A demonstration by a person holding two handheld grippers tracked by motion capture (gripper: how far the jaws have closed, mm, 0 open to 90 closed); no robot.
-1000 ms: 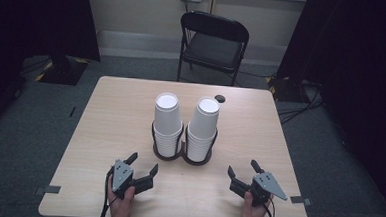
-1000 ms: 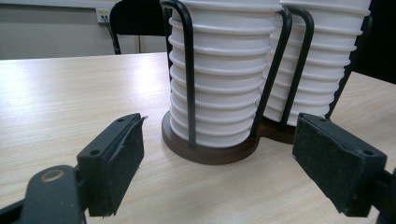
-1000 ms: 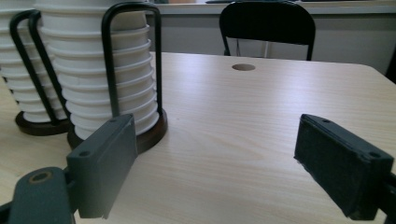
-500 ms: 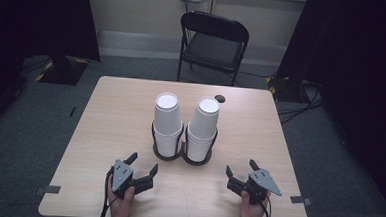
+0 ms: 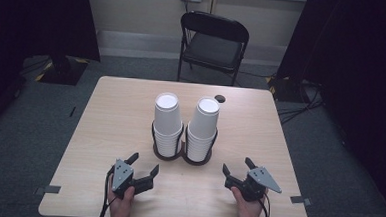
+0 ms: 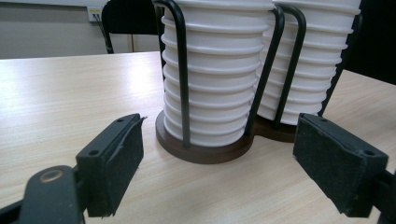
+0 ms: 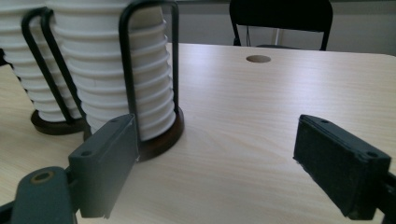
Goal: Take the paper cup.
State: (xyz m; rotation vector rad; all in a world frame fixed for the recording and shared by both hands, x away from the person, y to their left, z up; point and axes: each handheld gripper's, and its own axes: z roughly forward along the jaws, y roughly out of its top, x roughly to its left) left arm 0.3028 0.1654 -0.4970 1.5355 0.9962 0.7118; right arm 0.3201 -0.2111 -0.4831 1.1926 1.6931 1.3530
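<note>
Two stacks of white paper cups, the left stack (image 5: 167, 122) and the right stack (image 5: 202, 129), stand upside down side by side in a dark holder (image 5: 182, 155) with black wire hoops, near the middle of the table (image 5: 104, 134), and we take that holder as our landmark. Each stack is loose inside its hoops, so the main risk we see is a sideways push: a jaw that comes in too low would catch the brown base or a wire and shove the whole holder across the smooth top, and a pinch too high on a stack could tip it (the nested cups may also stick, so that several lift together). A hard squeeze would likely crush the thin rims. Our left gripper (image 5: 144, 166) rests on the table on the near side of the holder, off to its left, with its jaws wide apart and nothing between them; in the left gripper view the left stack (image 6: 215, 70) and the holder's base (image 6: 205, 151) lie straight ahead, framed by the gap between the pads but apart from them. Our right gripper (image 5: 237, 172) sits near the holder too, off to its right, also spread open and empty; in its view the right stack (image 7: 112, 70) stands beyond the left pad, not touching. Behind the holder a small hole (image 5: 220, 98) marks the tabletop, and beyond that a black folding chair (image 5: 212, 44).
</note>
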